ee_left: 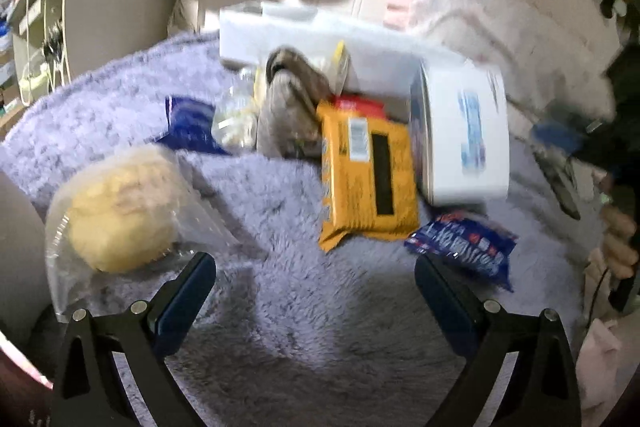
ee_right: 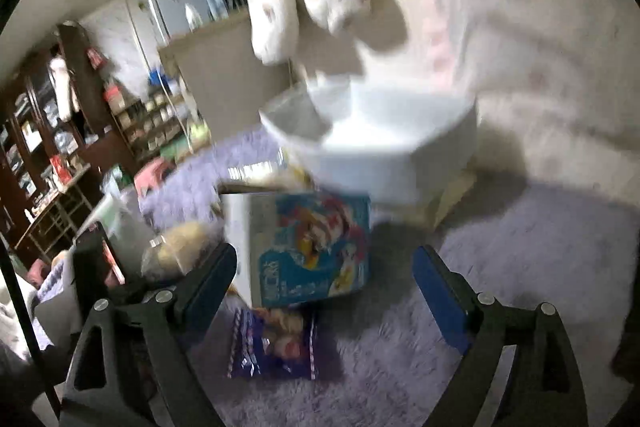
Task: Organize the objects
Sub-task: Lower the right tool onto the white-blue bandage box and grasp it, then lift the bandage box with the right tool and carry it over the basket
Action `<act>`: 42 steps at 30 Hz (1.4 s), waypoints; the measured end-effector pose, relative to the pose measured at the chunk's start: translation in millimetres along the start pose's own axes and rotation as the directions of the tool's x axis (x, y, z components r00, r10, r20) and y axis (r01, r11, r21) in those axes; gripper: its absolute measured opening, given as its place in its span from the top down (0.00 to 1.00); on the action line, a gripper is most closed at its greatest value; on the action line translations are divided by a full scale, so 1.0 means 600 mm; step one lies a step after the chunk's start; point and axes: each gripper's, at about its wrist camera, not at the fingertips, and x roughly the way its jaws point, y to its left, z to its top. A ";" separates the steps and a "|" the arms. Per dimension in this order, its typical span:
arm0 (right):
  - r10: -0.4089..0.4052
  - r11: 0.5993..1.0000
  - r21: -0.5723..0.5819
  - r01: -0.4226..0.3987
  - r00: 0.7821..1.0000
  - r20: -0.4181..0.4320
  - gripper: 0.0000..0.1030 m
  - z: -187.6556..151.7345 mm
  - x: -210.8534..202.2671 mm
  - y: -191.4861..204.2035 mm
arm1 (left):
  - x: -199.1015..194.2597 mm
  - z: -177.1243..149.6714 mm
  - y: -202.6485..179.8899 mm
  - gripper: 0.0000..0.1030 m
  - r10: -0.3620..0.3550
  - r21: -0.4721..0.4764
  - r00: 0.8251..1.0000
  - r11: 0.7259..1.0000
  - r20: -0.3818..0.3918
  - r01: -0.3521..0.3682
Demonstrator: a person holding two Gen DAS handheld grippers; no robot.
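Looking from largest to smallest, the white tub [ee_right: 384,163] stood farthest ahead on the purple blanket [ee_right: 520,247], and everything else lay on the near side of it. The cartoon box [ee_right: 308,247] stood just before the tub, straight ahead of the right gripper [ee_right: 324,275], whose fingers [ee_right: 436,283] were wide open and held nothing. The orange packet [ee_left: 368,179] lay beside the box, its long axis pointing away from the left gripper [ee_left: 316,283], also open and empty. The blue snack bag [ee_right: 276,343] lay nearest, below the right fingers. Both grippers pointed slantwise downward.
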 end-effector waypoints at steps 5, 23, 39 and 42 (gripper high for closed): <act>0.036 0.997 0.075 -0.021 0.977 -0.208 0.13 -0.022 0.098 0.007 | -0.002 0.005 -0.024 0.03 -0.010 0.037 1.000 0.999 0.012 0.009; 0.087 0.994 -0.047 -0.099 0.972 -0.219 0.12 -0.005 0.108 0.101 | 0.015 0.005 -0.017 0.03 -0.017 -0.008 0.999 1.000 -0.033 0.016; 0.067 0.988 -0.121 -0.095 0.974 -0.215 0.09 -0.031 0.134 0.104 | 0.025 0.005 -0.013 0.03 -0.028 -0.014 0.998 1.000 -0.059 0.027; 0.067 0.988 -0.125 -0.095 0.976 -0.207 0.11 -0.032 0.132 0.104 | 0.024 0.005 -0.014 0.03 -0.027 -0.011 0.998 1.000 -0.056 0.026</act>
